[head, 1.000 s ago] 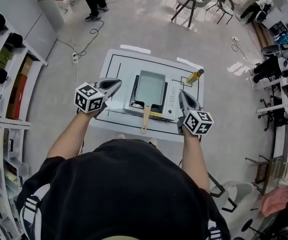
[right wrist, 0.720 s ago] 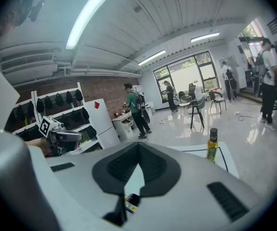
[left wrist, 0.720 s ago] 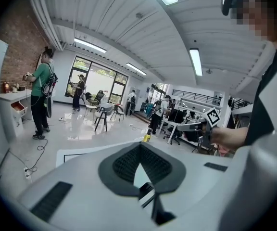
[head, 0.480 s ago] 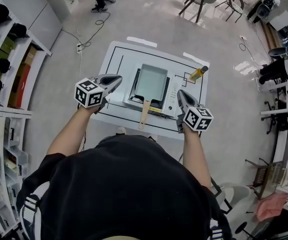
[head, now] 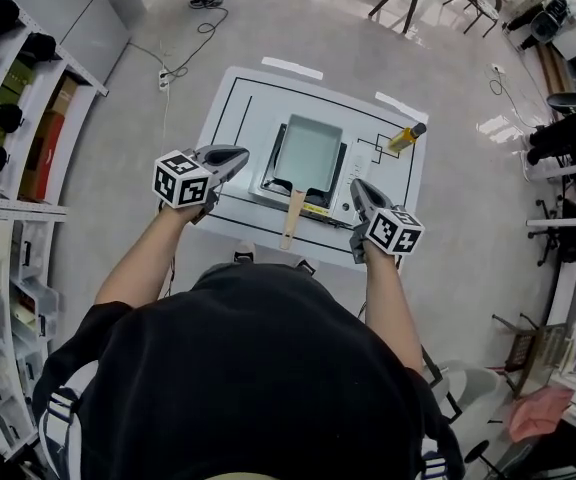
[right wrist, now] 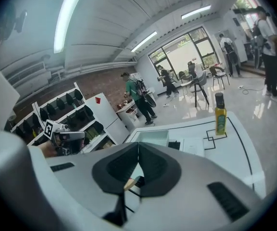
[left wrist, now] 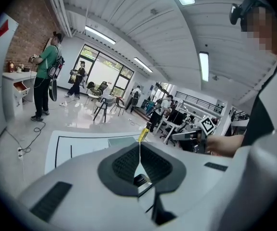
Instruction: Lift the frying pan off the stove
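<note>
Plainly holding nothing, with left gripper (head: 238, 154) and right gripper (head: 356, 186) both pressed together either side of the pan (head: 308, 151) on the stove (head: 341, 180) (handle (head: 293, 218) pointing back between them). Risks knocking the handle and skidding the pan if brought in without spreading first. Lower now than a second ago.
</note>
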